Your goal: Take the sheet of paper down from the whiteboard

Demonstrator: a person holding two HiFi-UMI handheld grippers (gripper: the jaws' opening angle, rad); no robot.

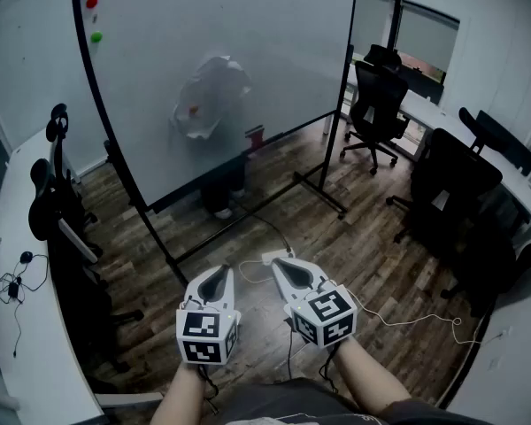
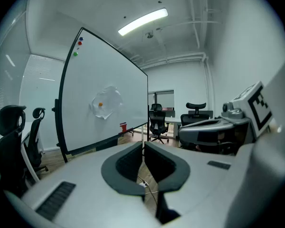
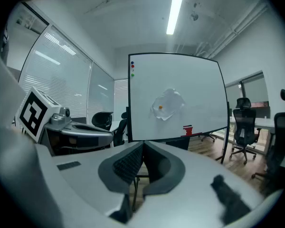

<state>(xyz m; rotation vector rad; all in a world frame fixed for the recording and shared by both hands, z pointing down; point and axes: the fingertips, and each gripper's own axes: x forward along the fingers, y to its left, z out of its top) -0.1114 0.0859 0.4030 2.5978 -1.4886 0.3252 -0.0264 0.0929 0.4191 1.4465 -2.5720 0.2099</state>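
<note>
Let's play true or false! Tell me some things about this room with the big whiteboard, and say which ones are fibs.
1. A crumpled sheet of paper hangs on the whiteboard. True.
2. A green magnet pins the paper up. False: an orange magnet pins it. The green magnet sits up in the board's top corner.
3. The left gripper is holding the paper. False: the left gripper is shut on nothing, well away from the board.
4. The right gripper has its jaws together. True.
5. Black office chairs stand to the right of the board in the head view. True.
</note>
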